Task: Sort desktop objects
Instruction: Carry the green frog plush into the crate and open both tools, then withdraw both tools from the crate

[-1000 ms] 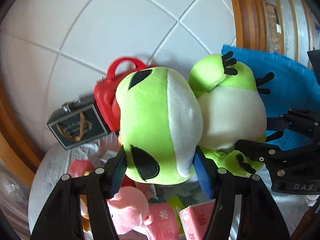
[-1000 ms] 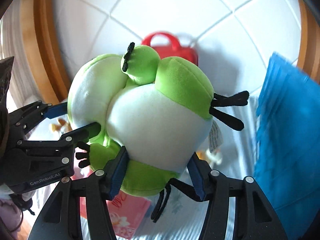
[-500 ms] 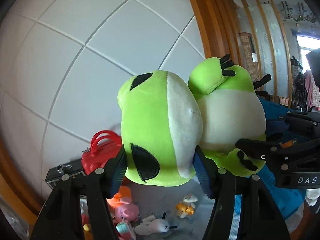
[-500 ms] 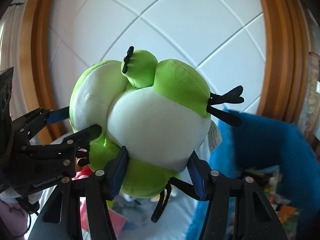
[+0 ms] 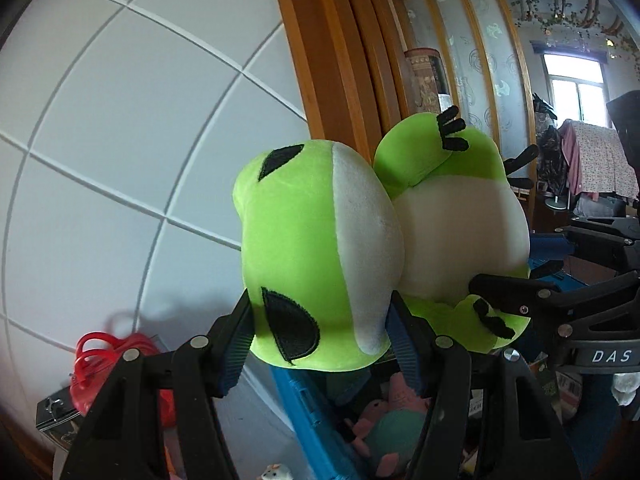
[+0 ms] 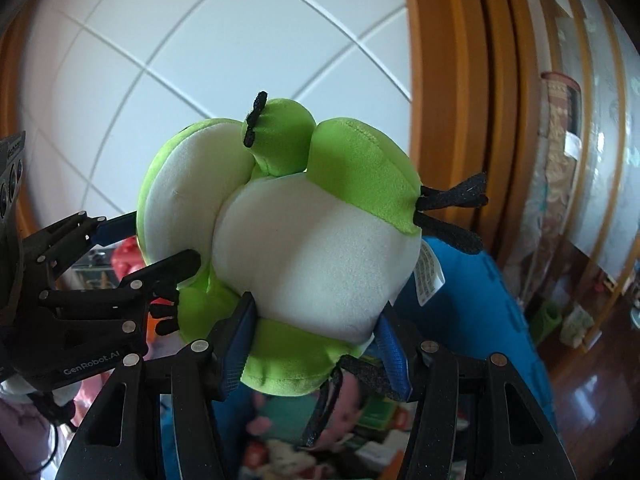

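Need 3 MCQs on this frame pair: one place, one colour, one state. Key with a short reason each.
1. What lies beneath the frog plush?
A. the blue bin holding soft toys
B. a bare wooden shelf
C. a sink

2. What colour are the pads on the left gripper's fingers?
A. red
B. blue
C. yellow

3. How is the frog plush held?
A. lying loose on the table
B. pinched by the left gripper only
C. clamped by both grippers, head and body

Key: 1 A, the blue bin with pink and teal toys shows just under the plush. 2 B, blue ribbed pads press its head. 3 C, the left gripper squeezes the head while the right gripper squeezes the body, and the plush is up in the air.
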Available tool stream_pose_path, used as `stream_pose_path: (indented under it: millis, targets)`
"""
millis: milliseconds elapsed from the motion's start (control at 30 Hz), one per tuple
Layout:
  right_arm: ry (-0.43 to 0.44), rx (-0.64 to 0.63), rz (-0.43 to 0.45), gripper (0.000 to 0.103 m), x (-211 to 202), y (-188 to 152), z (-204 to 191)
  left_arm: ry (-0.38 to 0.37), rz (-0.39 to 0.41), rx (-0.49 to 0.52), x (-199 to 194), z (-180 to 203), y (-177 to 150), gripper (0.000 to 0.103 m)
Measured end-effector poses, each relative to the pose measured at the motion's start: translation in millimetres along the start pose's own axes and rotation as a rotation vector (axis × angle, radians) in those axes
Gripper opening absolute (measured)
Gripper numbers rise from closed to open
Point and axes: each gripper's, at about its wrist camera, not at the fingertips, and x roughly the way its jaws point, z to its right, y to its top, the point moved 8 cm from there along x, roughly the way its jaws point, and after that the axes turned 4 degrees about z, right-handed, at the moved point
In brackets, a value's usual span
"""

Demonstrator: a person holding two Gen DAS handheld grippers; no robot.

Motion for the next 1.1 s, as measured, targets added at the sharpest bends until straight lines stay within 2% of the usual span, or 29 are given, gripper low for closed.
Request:
stream_pose_path:
  millis: [100,267,367,500,733,767,833,900,1033,1100]
  targets:
    - [0.000,0.023,-0.052,0.056,20,0,30,-0.017,-0.049,0.003,43,22,3,0.062]
    - [0.017,0.059,-0.130,0.056,58,-5,62,-0.031,-0.133,-0.017,105,34,1,0.062]
    - [0.003,0.097,-0.154,0.057,79,-4,90,-0.031,-0.185,-0.049,130,35,-6,0.065]
    - [-0.058,0.099,-0.170,0.059,98,-8,103,-0.001,-0.200,-0.032,141,35,-13,0.065]
    - [-0.138,0.062,-0.185,0.061,107,-7,124,-0.004,-0.203,-0.033,121,25,-15,0.066]
    - [-0.153,0.052,-0.182,0.064,101,-7,122,-0.008,-0.198,-0.033,116,25,-12,0.069]
    - [-0.162,0.035,-0.176,0.082,95,-1,121,-0.008,-0.182,-0.036,102,25,-7,0.077]
    - [-0.187,0.011,-0.166,0.092,81,2,116,-0.015,-0.156,-0.050,83,24,-1,0.078]
    - [-0.233,-0.035,-0.132,0.103,48,6,102,-0.035,-0.129,-0.082,48,22,5,0.080]
    - [-0.253,-0.052,-0.118,0.102,30,5,94,-0.032,-0.112,-0.087,28,22,6,0.081]
